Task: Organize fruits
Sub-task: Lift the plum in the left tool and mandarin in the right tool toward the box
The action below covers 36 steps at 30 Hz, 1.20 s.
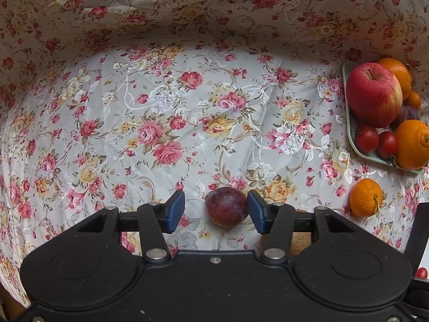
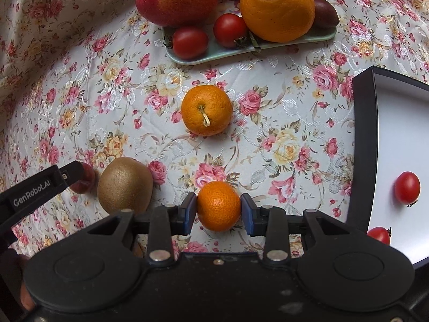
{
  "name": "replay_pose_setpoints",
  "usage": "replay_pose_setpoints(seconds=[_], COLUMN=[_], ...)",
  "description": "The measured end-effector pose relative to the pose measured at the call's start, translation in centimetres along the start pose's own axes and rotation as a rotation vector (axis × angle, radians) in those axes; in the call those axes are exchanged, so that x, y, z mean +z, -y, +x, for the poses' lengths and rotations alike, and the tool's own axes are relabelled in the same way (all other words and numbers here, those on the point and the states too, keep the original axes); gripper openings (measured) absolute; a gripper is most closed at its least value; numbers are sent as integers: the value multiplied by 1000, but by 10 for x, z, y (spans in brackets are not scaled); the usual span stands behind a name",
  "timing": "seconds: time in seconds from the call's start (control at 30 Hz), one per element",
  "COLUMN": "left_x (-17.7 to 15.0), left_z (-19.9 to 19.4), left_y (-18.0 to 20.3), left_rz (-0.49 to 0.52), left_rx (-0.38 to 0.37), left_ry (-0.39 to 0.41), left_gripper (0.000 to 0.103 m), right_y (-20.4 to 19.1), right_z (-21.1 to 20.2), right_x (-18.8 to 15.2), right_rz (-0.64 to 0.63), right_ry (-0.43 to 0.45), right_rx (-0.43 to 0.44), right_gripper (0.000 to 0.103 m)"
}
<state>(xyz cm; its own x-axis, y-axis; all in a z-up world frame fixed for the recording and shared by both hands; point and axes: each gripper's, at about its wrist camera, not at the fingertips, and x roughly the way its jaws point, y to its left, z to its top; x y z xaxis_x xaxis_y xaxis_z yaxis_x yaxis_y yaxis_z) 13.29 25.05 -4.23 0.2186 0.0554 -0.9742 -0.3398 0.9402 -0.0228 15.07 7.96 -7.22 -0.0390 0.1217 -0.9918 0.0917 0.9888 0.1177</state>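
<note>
Two cherry tomatoes (image 2: 407, 187) in box (image 2: 362, 145)

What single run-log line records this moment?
left tool: open around plum | right tool: on small mandarin, grip unclear | both on tablecloth

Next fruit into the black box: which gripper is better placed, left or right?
Right, probably. The right gripper straddles a small mandarin, its pads nearly on the peel, with the black box just beside it. The left gripper straddles a plum, gap on one side, farther from the box.
</note>
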Motion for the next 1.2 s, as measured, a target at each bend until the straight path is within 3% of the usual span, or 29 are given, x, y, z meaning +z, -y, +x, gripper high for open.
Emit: replay_pose_setpoints(seconds=[0.2, 0.37, 0.43, 0.5, 0.67, 0.93, 1.2], left_x=[-2, -1, -1, -2, -5, -10, -18], left_z=[12, 21, 21, 19, 7, -29, -53], left_y=[9, 8, 7, 4, 3, 20, 55], left_rz=[21, 3, -18, -46, -67, -48, 33], left_rx=[26, 42, 25, 14, 60, 26, 10], left_ry=[-26, -41, -44, -46, -24, 14, 27], left_gripper=[58, 57, 47, 47, 47, 47, 47], right_y=[11, 18, 20, 21, 23, 30, 49], right_z=[-2, -12, -17, -21, -36, -52, -66], right_x=[0, 0, 1, 1, -3, -7, -11], right_rz=[24, 24, 26, 29, 14, 29, 54], right_ry=[-34, -2, 11, 17, 36, 51, 85], right_rx=[52, 54, 52, 56, 75, 81, 55], right_gripper=[37, 37, 37, 37, 37, 37, 37])
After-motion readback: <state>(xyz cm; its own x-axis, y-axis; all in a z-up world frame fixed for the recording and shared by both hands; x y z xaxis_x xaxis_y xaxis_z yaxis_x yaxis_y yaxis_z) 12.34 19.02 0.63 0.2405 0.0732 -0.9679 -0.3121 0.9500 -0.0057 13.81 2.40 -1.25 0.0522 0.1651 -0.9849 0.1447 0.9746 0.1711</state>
